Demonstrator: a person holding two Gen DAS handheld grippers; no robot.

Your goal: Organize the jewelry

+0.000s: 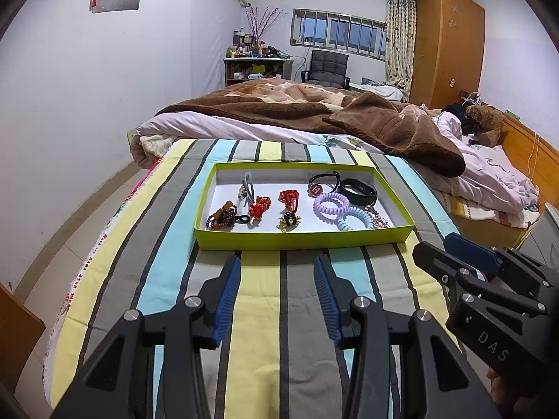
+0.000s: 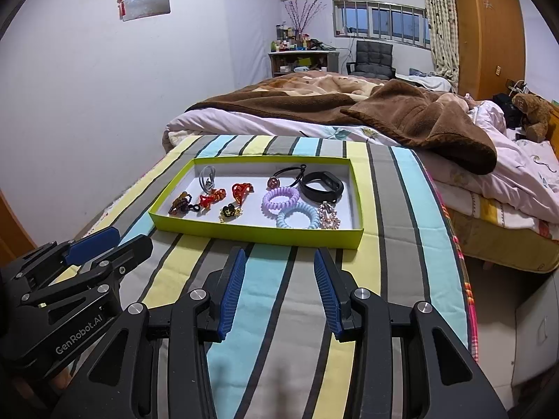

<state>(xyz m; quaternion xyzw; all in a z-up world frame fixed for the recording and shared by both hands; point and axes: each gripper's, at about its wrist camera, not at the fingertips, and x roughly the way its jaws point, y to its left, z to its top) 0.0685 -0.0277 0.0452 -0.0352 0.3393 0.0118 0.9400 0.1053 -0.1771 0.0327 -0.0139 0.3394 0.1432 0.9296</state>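
Observation:
A shallow lime-green box point(image 1: 300, 239) point(image 2: 258, 234) with a white floor lies on the striped cloth. It holds several pieces: a purple coil band point(image 1: 331, 203) point(image 2: 280, 198), a blue coil band point(image 1: 354, 219) point(image 2: 297, 219), a black wristband point(image 1: 358, 189) point(image 2: 321, 185), red knotted charms point(image 1: 289, 197) point(image 2: 241, 190), a beaded bracelet point(image 1: 223, 214) point(image 2: 180, 203) and a crystal chain point(image 2: 328, 216). My left gripper point(image 1: 277, 272) is open and empty, just short of the box's near wall. My right gripper point(image 2: 279, 265) is open and empty, beside it.
The striped cloth point(image 1: 258, 300) covers a raised surface with edges dropping to the floor on both sides. A bed with a brown blanket point(image 1: 314, 111) lies behind the box. A teddy bear point(image 1: 487, 122) sits at the far right. A wardrobe point(image 1: 447, 42) stands behind.

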